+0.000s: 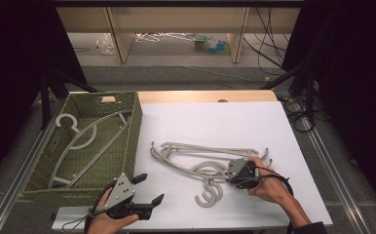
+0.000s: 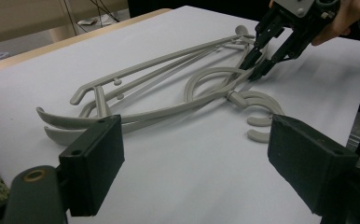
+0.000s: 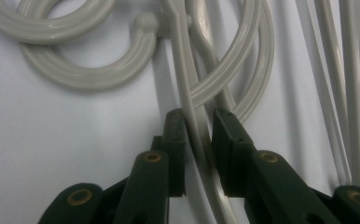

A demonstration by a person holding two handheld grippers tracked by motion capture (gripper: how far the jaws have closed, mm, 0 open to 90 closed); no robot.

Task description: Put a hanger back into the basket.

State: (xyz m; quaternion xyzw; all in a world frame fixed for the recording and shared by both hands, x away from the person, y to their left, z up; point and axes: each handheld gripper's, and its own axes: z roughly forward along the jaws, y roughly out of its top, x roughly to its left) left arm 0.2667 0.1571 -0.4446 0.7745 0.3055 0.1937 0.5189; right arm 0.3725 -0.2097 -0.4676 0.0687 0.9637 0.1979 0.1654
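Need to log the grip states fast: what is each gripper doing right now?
Left gripper: open, holding nothing, above the white table.
Right gripper: jaws closed around a bar of a grey hanger in the pile; firm contact cannot be told.

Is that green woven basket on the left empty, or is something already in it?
Not empty. The basket holds one grey hanger, lying flat on its bottom. More hangers lie out on the white sheet.
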